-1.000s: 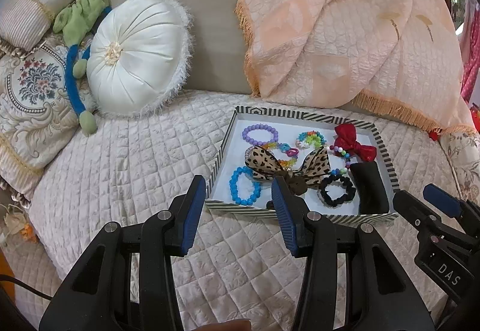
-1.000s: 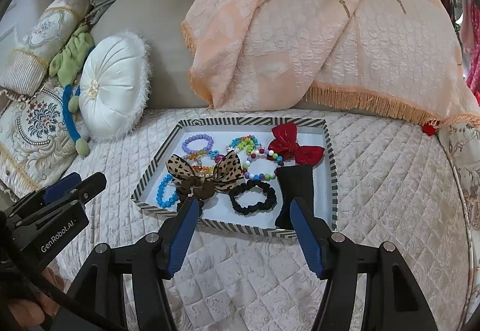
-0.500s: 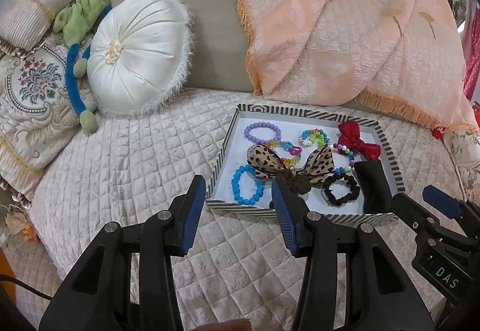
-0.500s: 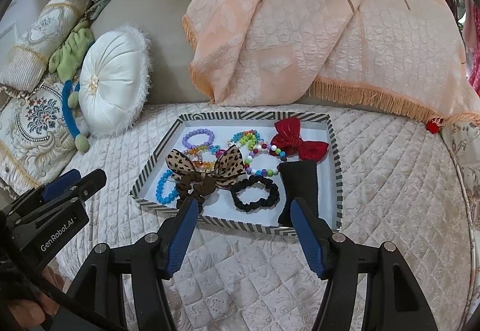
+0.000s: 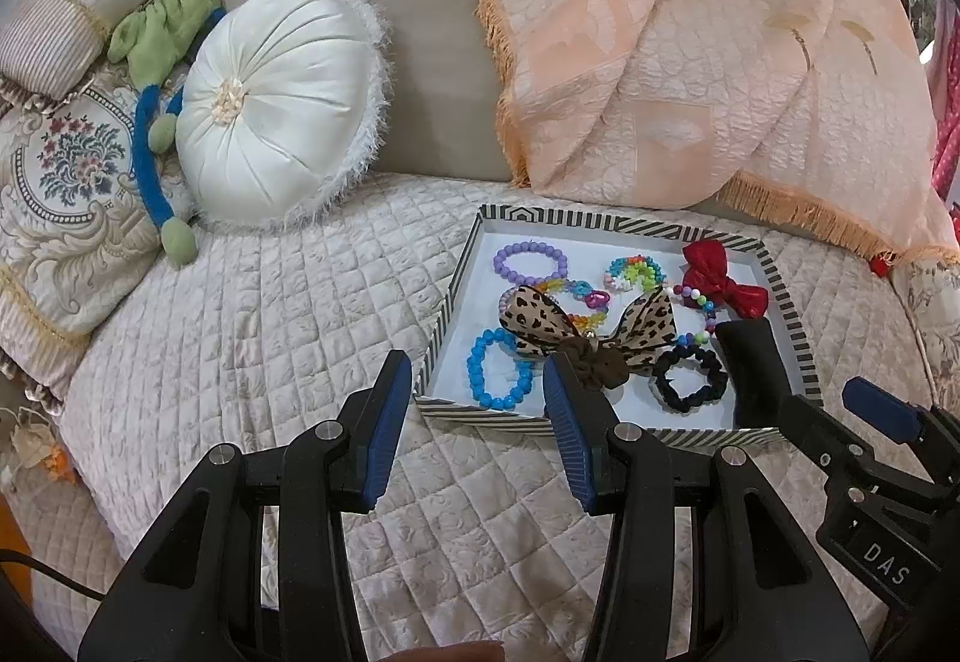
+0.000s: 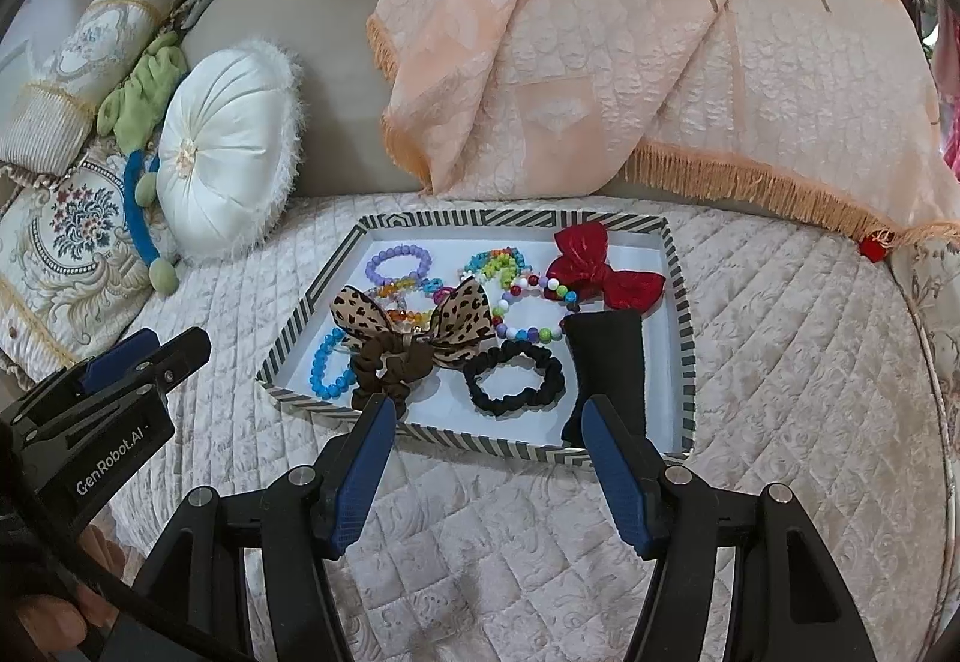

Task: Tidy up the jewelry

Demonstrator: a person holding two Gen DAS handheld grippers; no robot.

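1. The tray (image 6: 677, 266) lies on the quilt (image 6: 780, 362) near its back edge, below the peach throw (image 6: 600, 62).
2. Inside: leopard bow (image 6: 414, 320) at the middle, blue bracelet (image 6: 327, 362) in the front-left corner, black scrunchie (image 6: 515, 377) at the front, red bow (image 6: 600, 266) back right.
3. Left gripper (image 5: 474, 392) and right gripper (image 6: 486, 434) hang at the tray's front edge, jaws wide, holding nothing.

Only two bits of text readable tbh. White "DAS" on the black body of the right gripper (image 5: 852, 410), seen from the left wrist cam. White "GenRobot.AI" on the black body of the left gripper (image 6: 144, 356), right wrist cam, just left of the striped tray (image 6: 312, 290). Nothing else legible afaict.
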